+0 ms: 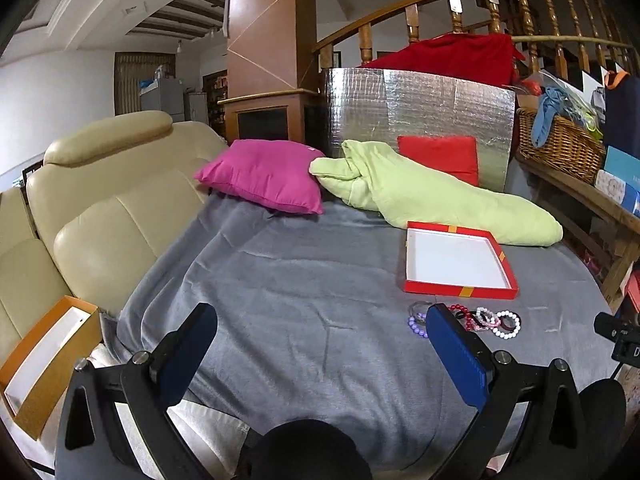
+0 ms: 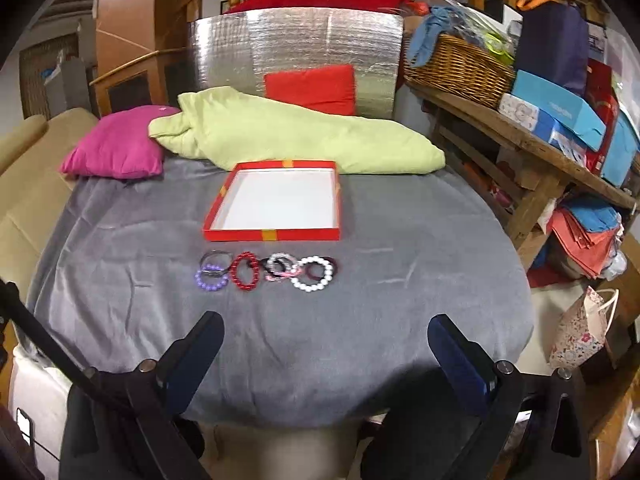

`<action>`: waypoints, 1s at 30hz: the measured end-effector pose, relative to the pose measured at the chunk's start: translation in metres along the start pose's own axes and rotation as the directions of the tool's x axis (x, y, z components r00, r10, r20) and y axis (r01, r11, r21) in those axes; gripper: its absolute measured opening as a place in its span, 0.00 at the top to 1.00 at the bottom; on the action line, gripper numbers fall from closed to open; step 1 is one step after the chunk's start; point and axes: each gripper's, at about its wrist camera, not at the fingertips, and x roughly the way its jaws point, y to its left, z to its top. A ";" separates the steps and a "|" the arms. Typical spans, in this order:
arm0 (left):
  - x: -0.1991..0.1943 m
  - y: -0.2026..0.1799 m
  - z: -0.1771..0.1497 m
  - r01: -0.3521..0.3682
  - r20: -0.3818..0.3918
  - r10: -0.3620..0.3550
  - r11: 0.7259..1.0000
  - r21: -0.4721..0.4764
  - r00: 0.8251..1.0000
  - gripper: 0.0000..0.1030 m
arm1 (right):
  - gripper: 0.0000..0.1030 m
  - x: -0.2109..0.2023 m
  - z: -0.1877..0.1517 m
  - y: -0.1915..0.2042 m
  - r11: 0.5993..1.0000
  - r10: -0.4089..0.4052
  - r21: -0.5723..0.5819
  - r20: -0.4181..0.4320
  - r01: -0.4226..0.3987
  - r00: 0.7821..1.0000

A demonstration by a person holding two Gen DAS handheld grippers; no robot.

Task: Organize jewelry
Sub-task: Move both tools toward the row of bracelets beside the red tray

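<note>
beige leather sofa (image 1: 100, 200) left | wooden stair railing (image 1: 440, 8) behind | brown pillar (image 1: 264, 32) centre | wooden bench (image 2: 520, 140) right, wicker basket (image 2: 460, 64) on it | white coffered ceiling (image 1: 120, 0)

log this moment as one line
stage: start | left gripper: open, empty | right gripper: open, empty | beaded bracelets: on grey blanket | shallow red cardboard tray: empty

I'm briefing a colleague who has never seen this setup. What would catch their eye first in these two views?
Probably the row of beaded bracelets on the grey blanket, purple at one end, red in the middle, white at the other. Just beyond them lies the shallow red box with its white, empty inside. Behind it, a pink pillow and a pale green bundle of cloth lie before a silver foil panel.
</note>
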 end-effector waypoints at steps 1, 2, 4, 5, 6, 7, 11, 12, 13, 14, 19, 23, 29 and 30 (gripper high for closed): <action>0.001 0.003 0.000 -0.004 0.000 0.004 1.000 -0.001 1.000 0.00 | 0.00 -0.003 0.001 0.004 1.000 -0.004 -0.011 0.011 0.005 1.000; 0.002 0.006 0.000 -0.012 0.000 0.012 1.000 -0.003 1.000 0.00 | 0.00 -0.005 0.001 0.009 1.000 -0.005 -0.024 0.021 0.006 1.000; 0.005 0.010 0.000 -0.023 -0.003 0.023 1.000 -0.011 1.000 0.00 | 0.00 -0.008 0.002 0.015 0.999 0.008 -0.047 0.037 -0.006 0.999; 0.006 0.012 0.000 -0.026 -0.005 0.026 1.000 -0.013 1.000 0.00 | 0.00 -0.009 0.003 0.018 0.999 0.011 -0.054 0.043 -0.009 0.999; 0.007 0.014 0.000 -0.030 -0.008 0.030 0.999 -0.016 1.000 0.00 | 0.00 -0.010 0.004 0.020 0.998 0.015 -0.064 0.052 -0.012 0.999; 0.009 0.015 0.000 -0.037 -0.010 0.036 0.999 -0.018 0.999 0.00 | 0.00 -0.011 0.004 0.022 0.997 0.021 -0.074 0.059 -0.016 0.998; 0.018 0.016 0.000 -0.054 -0.031 0.054 0.999 -0.007 0.998 0.00 | 0.00 -0.008 0.010 0.020 0.996 0.057 -0.072 0.070 -0.052 0.996; 0.021 0.016 0.001 -0.059 -0.038 0.059 0.998 -0.004 0.998 0.00 | 0.00 -0.007 0.011 0.018 0.996 0.066 -0.067 0.074 -0.061 0.995; 0.025 0.017 0.001 -0.064 -0.045 0.064 0.998 -0.002 0.997 0.00 | 0.00 -0.006 0.012 0.014 0.996 0.072 -0.065 0.076 -0.067 0.995; 0.030 0.017 0.003 -0.067 -0.050 0.067 0.998 -0.004 0.997 0.00 | 0.00 -0.005 0.013 0.012 0.995 0.080 -0.060 0.081 -0.075 0.994; 0.050 0.014 0.010 -0.058 -0.037 0.058 0.998 -0.003 0.998 0.00 | 0.00 0.012 0.021 -0.010 0.993 0.120 -0.022 0.082 -0.119 0.989; 0.078 -0.006 0.013 0.014 -0.068 -0.012 0.999 0.031 0.998 0.00 | 0.00 0.037 0.023 -0.029 0.989 0.147 0.011 0.059 -0.148 0.987; 0.131 -0.053 0.001 0.128 -0.174 -0.111 0.987 0.093 0.979 0.00 | 0.12 0.099 0.022 -0.056 0.978 0.196 0.082 -0.020 -0.194 0.980; 0.141 -0.061 -0.003 0.146 -0.194 -0.124 0.984 0.104 0.973 0.00 | 0.14 0.112 0.022 -0.061 0.976 0.202 0.092 -0.034 -0.198 0.979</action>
